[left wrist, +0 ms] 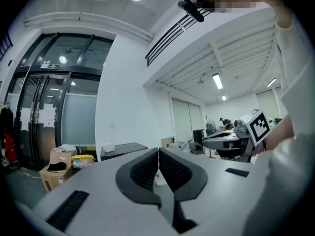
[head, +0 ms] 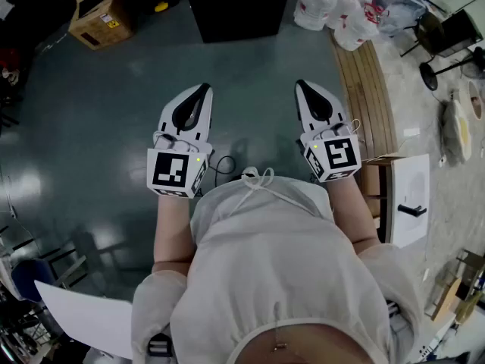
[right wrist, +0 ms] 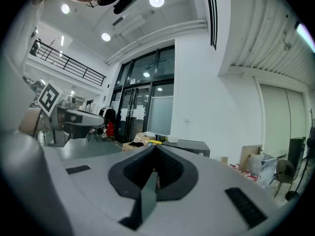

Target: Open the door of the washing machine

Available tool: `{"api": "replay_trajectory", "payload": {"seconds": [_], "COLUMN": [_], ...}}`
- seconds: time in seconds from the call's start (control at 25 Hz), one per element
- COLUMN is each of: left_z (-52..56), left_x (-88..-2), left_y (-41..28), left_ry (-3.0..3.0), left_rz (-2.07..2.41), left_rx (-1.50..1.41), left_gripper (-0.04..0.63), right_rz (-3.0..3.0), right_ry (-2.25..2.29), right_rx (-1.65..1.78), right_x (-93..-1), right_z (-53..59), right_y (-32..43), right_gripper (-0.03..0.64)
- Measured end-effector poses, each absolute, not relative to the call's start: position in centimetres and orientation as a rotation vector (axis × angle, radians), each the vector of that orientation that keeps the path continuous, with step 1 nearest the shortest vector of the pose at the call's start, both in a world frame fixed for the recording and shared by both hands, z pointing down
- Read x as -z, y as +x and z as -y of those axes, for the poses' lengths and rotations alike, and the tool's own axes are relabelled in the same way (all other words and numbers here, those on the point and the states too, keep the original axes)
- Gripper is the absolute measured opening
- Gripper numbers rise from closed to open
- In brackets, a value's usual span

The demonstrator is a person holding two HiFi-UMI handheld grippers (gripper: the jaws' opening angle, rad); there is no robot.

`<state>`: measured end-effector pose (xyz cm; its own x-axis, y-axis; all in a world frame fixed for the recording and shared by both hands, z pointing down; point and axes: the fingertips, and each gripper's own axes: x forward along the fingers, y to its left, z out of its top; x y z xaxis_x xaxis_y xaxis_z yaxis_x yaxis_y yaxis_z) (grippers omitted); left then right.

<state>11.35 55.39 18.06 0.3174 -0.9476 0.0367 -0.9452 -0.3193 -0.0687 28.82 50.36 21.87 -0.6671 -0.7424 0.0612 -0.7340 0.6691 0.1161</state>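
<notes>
No washing machine shows in any view. In the head view my left gripper and right gripper are held side by side, level, above the dark grey-green floor, in front of the person's white top. Both pairs of jaws are shut with nothing between them. In the left gripper view the left gripper's ribbed black pads meet at the tip, and the right gripper's marker cube shows at the right. The right gripper points at a white wall and glass doors.
A black cabinet stands ahead across the floor, with a cardboard box to its left and white plastic bags to its right. A wooden bench and a white panel with a black handle lie on the right.
</notes>
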Motion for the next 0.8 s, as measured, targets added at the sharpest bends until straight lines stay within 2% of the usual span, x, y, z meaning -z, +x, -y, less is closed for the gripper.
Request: {"api": "replay_trajectory", "payload": {"seconds": [0.6,0.64,0.68,0.72,0.8], "left_z": [-53.9,-53.7,-53.4,-53.1,-52.2], "left_x": [-18.8,-18.9,-18.9,-19.0,-19.1], "left_y": [8.2,7.9,7.5,7.2,6.6], "left_ry": [-2.514,-2.512,-2.511,-2.509,-2.503], "left_rz": [-1.825,-1.83,-1.839,-1.851,-1.881], "left_rx": [0.101,0.101,0.101,0.101,0.102], "left_gripper": [0.023,0.023,0.023,0.023,0.023], "right_rz": [2.804,2.815,2.825,2.826,2.802], "right_ry": [1.286,1.287,1.273,1.265,1.282], "right_rx": [0.167,0.174,0.168,0.158,0.148], "right_x": [-21.8,-21.7,-21.6,-21.6,-21.6], "right_z": [-49.1,-48.7,-48.2,-47.6,-46.0], "right_y": [26.0,25.6,25.3,25.0,25.0], "right_gripper": [-0.006,0.098,0.342,0.44,0.464]}}
